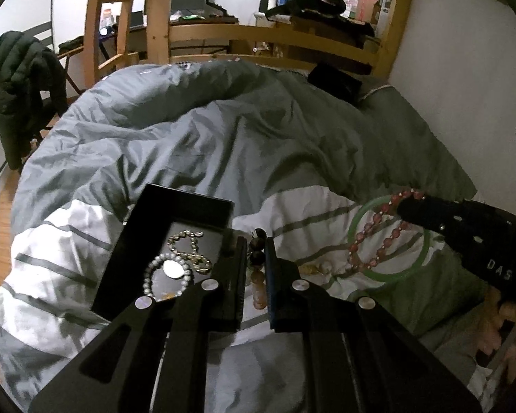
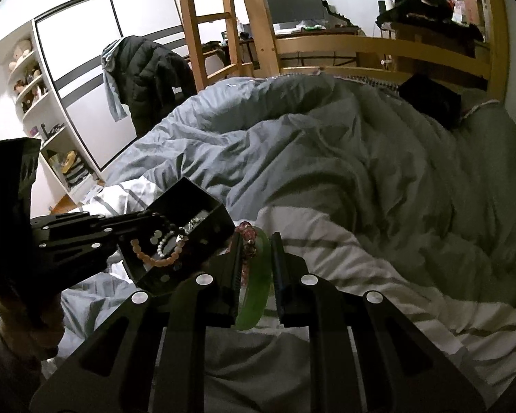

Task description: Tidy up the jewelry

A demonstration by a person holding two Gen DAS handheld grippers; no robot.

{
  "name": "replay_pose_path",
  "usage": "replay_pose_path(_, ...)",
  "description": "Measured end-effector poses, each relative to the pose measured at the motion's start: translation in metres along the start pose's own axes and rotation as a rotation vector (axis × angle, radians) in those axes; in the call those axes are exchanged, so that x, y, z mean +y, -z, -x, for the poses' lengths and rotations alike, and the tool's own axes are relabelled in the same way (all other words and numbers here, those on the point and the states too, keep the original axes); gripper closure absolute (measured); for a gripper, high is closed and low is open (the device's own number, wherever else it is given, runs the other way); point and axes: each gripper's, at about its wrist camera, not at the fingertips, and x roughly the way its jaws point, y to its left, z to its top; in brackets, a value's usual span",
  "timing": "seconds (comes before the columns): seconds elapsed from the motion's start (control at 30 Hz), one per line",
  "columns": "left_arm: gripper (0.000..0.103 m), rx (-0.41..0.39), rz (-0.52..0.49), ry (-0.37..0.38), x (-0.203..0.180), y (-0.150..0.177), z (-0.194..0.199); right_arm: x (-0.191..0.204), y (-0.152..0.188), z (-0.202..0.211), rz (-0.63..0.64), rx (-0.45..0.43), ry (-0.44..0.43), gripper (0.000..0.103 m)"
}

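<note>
Jewelry lies partly in a black box (image 1: pixel 148 241) on the striped duvet (image 1: pixel 68 227), where a white pearl bracelet (image 1: pixel 168 273) and a gold chain (image 1: pixel 189 247) rest on its floor. The left gripper (image 1: pixel 257 265), fingers narrow, pinches a peach and dark bead bracelet (image 1: pixel 258 275) just beside the box's right wall. The right gripper (image 2: pixel 256 268) clamps a green bangle (image 2: pixel 256 296) together with a pink bead bracelet (image 2: pixel 247 241), both lifted above the duvet, near the box.
</note>
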Motion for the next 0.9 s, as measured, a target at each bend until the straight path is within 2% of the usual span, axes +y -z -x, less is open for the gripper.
replay_pose_path(0.37,0.093,-0.019,0.021,0.001,0.015,-0.003,0.014,0.015,-0.016,0.006,0.015,-0.03,0.002,0.086)
replay_pose_path(0.73,0.093,-0.021,0.024,0.002,0.017,-0.004,0.017,0.023,-0.027,0.006,0.037,-0.035,-0.005,0.091)
replay_pose_path(0.83,0.093,-0.021,0.022,-0.001,0.017,-0.004,0.017,0.016,-0.02,-0.006,0.023,0.021,-0.004,0.089)
replay_pose_path(0.87,0.093,-0.02,0.02,-0.001,0.018,-0.004,0.017,0.013,-0.015,-0.012,0.021,0.042,0.005,0.086)
replay_pose_path(0.9,0.093,-0.02,0.02,-0.002,0.018,-0.003,0.017,0.009,-0.01,-0.019,0.021,0.065,0.017,0.078)
